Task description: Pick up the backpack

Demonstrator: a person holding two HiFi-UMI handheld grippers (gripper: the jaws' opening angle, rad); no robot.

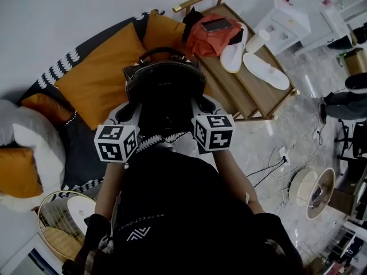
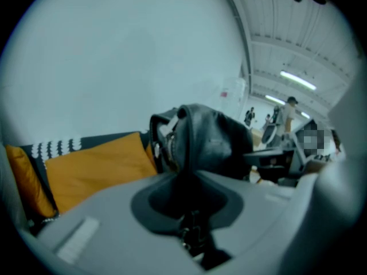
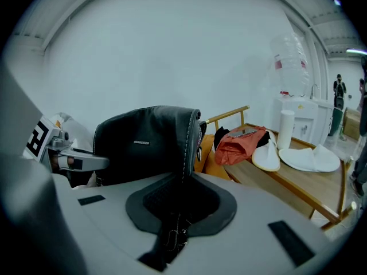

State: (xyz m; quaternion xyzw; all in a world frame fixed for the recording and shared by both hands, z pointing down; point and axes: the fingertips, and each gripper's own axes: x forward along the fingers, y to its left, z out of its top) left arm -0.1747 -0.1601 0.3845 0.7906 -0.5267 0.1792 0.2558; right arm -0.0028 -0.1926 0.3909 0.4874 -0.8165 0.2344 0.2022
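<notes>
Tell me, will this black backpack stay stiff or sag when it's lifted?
Probably fairly stiff: the backpack holds a boxy shape though pinched only at its edges by the left hand-held gripper and right hand-held gripper. Its leather-like skin looks slick, so such thin edge grips might slip.

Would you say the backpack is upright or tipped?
Upright: the backpack has its handle on top; left tongs and right tongs clamp its sides.

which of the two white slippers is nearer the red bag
The flat white slipper lying right beside the crumpled red fabric bag; the other white slipper lies beyond it, farther from the bag.
</notes>
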